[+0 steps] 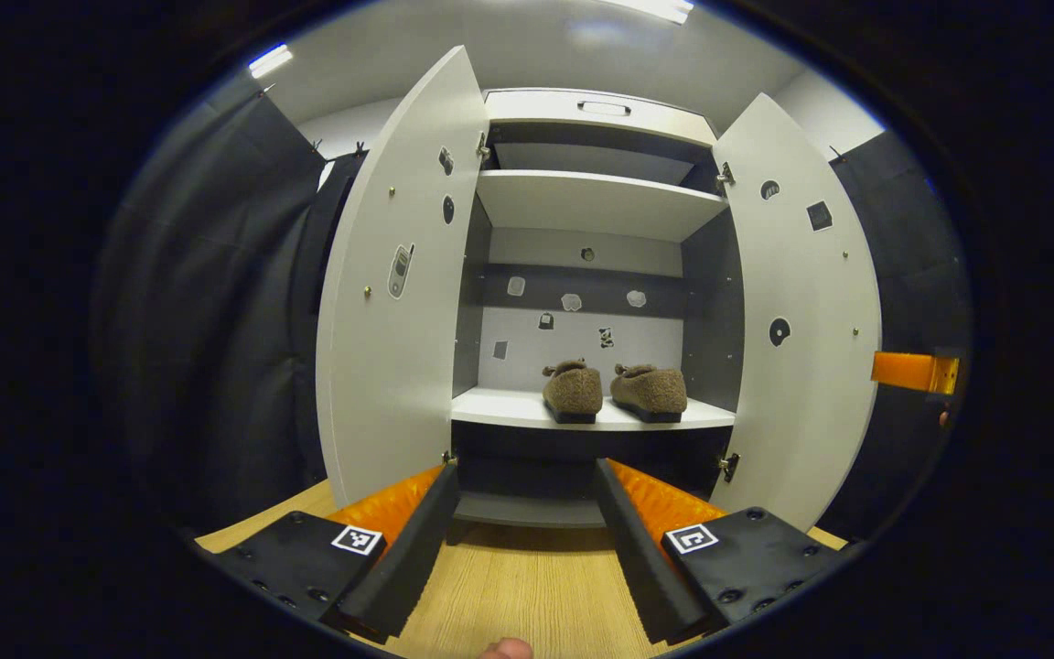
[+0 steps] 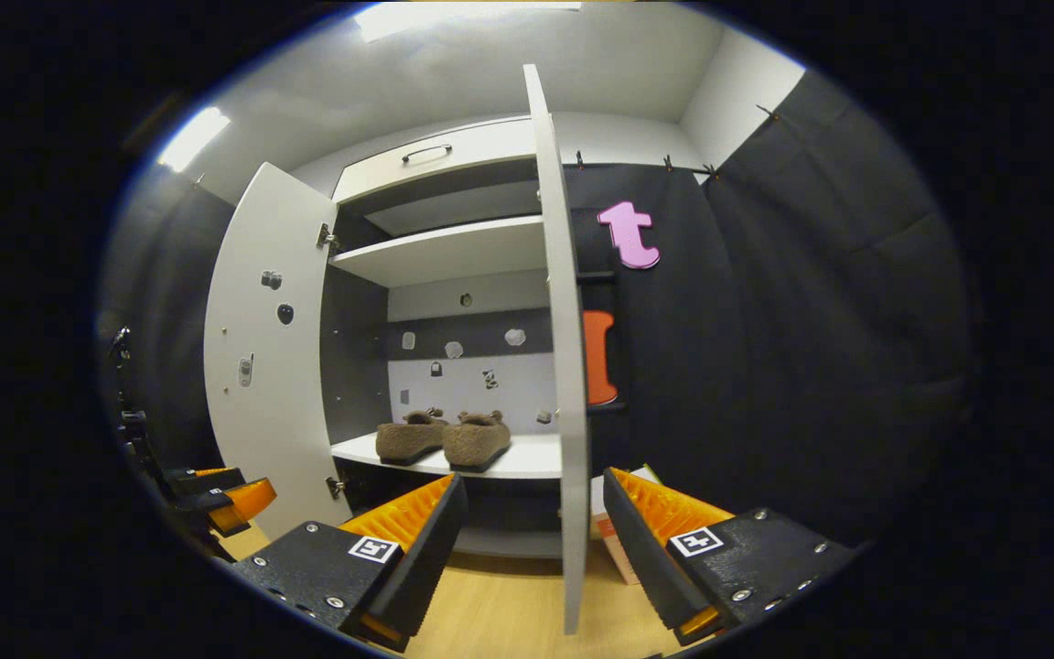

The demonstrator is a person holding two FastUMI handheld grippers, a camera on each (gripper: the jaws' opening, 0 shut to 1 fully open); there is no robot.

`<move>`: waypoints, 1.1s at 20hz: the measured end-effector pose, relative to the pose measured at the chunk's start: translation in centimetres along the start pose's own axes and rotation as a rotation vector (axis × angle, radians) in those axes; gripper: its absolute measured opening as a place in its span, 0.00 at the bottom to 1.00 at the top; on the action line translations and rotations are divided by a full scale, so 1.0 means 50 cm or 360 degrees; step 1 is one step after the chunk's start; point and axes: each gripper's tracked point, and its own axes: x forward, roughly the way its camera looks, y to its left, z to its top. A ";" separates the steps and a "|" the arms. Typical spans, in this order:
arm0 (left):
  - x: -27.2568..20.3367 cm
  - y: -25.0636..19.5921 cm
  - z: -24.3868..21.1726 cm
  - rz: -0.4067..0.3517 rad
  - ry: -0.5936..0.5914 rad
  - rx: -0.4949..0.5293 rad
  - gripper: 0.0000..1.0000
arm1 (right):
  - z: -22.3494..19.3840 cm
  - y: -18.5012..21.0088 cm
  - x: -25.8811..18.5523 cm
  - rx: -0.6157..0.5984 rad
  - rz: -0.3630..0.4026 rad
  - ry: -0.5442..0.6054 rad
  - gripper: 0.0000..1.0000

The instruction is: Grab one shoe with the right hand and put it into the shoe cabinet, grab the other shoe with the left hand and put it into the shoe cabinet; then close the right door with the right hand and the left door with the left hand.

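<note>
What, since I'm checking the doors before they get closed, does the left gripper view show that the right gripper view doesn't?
Left gripper view: the right door by its inner face, swung wide, and a fingertip at the bottom edge.
Right gripper view: that door edge-on between the right gripper fingers, a box on the floor behind it, and the left gripper off to the side.
Both: the two shoes side by side on the shelf, and the left door open.

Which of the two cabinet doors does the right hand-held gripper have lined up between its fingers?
The right door, seen edge-on in the right gripper view, stands between the open right hand-held gripper's fingers. The left door swings away, farther left.
</note>
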 end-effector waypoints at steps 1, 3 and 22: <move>-0.003 -0.001 0.002 -0.0004 -0.0002 -0.0005 0.94 | 0.025 -0.031 -0.001 -0.0042 -0.0050 -0.0014 0.92; -0.005 -0.004 0.008 -0.0022 -0.0018 -0.0016 0.94 | 0.074 -0.091 0.007 -0.0081 -0.0143 -0.0051 0.92; -0.003 0.044 0.000 0.0018 0.0007 -0.0011 0.94 | 0.118 -0.111 0.136 -0.0049 -0.0143 -0.0040 0.88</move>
